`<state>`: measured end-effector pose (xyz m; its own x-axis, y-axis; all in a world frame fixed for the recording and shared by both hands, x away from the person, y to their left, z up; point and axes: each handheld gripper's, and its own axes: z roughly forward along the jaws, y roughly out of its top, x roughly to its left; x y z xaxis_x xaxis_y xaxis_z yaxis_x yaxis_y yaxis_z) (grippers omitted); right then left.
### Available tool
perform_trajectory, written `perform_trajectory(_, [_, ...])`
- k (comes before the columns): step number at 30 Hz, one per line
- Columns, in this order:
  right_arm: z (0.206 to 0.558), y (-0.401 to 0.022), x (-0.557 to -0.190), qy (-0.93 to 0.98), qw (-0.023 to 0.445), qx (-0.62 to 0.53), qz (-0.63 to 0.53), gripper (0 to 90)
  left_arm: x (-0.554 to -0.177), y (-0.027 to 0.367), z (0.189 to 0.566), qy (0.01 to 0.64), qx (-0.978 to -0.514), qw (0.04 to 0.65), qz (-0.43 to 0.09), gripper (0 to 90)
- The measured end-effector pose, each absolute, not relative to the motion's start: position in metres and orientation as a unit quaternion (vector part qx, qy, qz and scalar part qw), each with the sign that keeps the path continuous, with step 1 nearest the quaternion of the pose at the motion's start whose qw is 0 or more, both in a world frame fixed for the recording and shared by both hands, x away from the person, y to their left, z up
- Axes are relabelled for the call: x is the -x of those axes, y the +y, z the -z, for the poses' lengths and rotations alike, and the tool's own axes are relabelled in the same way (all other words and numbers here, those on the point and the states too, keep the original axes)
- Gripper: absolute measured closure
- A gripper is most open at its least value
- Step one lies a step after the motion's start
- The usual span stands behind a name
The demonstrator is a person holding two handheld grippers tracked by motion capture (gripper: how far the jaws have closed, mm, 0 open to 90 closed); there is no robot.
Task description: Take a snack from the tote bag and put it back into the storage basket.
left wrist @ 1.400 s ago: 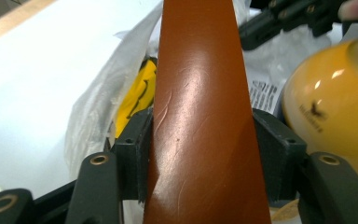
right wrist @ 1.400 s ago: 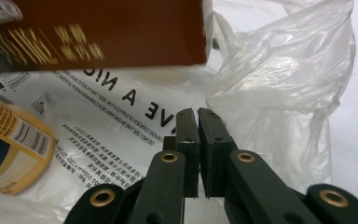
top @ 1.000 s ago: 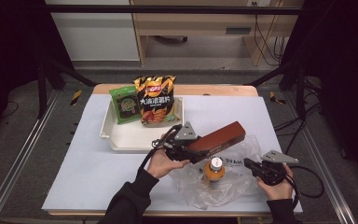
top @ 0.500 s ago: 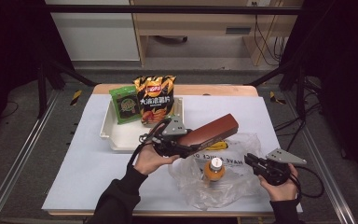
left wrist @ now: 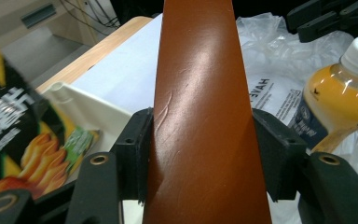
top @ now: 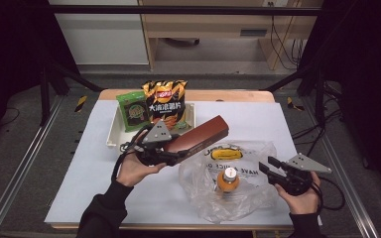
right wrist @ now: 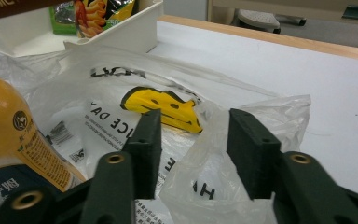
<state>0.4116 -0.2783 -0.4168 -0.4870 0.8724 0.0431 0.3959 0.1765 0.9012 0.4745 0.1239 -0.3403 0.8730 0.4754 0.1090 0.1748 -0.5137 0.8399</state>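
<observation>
My left gripper is shut on the sides of a long rust-brown box, held aloft and slanting over the table between the tray and the bag. A clear plastic bag with a yellow smiley print lies crumpled at the front right. An orange juice bottle stands upright in it. My right gripper is at the bag's right edge. Its jaws have just been opening, and a loose fold of the bag stands between them.
A white tray at the back left holds a chips bag and a green packet. A white mat covers the table. Dark frame rails run along both sides.
The left gripper carried the brown box left and away from the bag, towards the tray, and a little higher. The right gripper's jaws opened and let go of the bag's edge.
</observation>
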Motion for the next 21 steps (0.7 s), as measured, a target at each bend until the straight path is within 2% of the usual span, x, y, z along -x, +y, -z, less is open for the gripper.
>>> perform_trajectory(9, [0.409, -0.274, -0.409, 0.729, 0.257, -0.431, -0.466, 45.0, -0.472, 0.158, 0.34, 0.216, -0.848, 0.45, -0.178, 43.3])
perform_trajectory(21, [0.406, -0.271, -0.41, 0.732, 0.259, -0.429, -0.463, 44.4, -0.479, 0.195, 0.346, 0.253, -0.842, 0.437, -0.191, 43.3])
